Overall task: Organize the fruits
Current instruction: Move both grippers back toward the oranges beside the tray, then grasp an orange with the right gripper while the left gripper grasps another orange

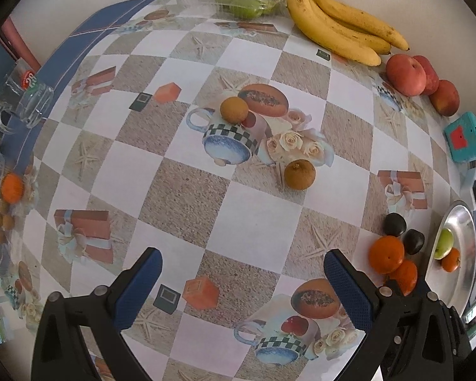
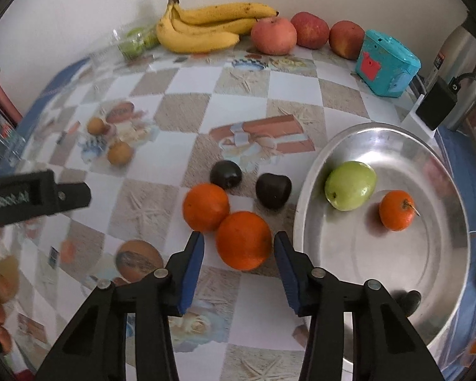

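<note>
My right gripper (image 2: 238, 243) is open with its fingers on either side of the near orange (image 2: 243, 240), which rests on the table against a second orange (image 2: 205, 202). Two dark plums (image 2: 226, 174) (image 2: 273, 190) lie just beyond. The metal tray (image 2: 434, 311) at the right holds a green fruit (image 2: 349, 185) and a small orange (image 2: 396, 210). My left gripper (image 1: 242, 265) is open and empty above the table middle. Two brown fruits (image 1: 234, 110) (image 1: 299, 174) lie ahead of it. The oranges (image 1: 386, 254) and tray (image 1: 460, 273) show at its right.
Bananas (image 2: 203, 25), three red apples (image 2: 273, 35) and a bag of green fruit (image 2: 136, 39) line the back wall. A teal box (image 2: 385, 63) and a black charger (image 2: 436, 103) stand behind the tray. Glass mugs (image 1: 22, 101) sit at the left edge.
</note>
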The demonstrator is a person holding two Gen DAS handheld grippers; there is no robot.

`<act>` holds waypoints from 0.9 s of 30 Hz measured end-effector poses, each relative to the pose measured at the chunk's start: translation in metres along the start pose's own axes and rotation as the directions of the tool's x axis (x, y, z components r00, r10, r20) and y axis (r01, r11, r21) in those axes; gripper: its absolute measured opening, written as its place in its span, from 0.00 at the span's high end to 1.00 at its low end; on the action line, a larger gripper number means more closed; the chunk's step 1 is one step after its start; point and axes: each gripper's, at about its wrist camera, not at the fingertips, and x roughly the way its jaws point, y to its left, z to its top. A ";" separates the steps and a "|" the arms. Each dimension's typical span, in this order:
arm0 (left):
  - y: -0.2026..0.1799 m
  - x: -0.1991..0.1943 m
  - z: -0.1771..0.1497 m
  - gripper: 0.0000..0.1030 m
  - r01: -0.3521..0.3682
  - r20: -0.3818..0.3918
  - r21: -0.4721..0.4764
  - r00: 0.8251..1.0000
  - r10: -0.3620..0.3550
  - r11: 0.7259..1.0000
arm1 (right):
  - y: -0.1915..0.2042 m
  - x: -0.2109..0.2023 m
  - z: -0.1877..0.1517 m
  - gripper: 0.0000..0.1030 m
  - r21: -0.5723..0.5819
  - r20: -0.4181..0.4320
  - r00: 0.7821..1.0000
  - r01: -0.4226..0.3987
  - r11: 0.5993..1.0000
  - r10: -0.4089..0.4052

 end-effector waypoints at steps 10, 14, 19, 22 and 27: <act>-0.004 0.000 0.000 0.00 0.005 0.004 0.011 1.000 -0.005 1.000 | 0.002 -0.001 -0.001 0.64 -0.021 0.002 1.000 0.020 1.000 -0.020; -0.005 -0.002 0.001 0.00 0.017 0.013 0.012 1.000 -0.017 1.000 | 0.002 -0.010 0.002 0.64 -0.001 0.030 0.999 -0.037 0.999 0.037; -0.010 -0.007 0.004 0.00 0.058 0.040 0.017 0.997 -0.059 0.998 | -0.004 -0.027 0.008 0.64 0.066 0.079 0.991 -0.116 0.991 0.111; -0.017 -0.009 0.006 0.00 0.090 0.052 0.028 0.994 -0.092 0.996 | -0.009 -0.039 0.012 0.64 0.101 0.109 0.987 -0.129 0.987 0.117; -0.041 -0.009 0.006 0.04 0.105 0.057 0.092 0.992 -0.110 0.990 | -0.026 -0.044 0.016 0.64 0.202 0.099 0.990 -0.119 0.972 0.101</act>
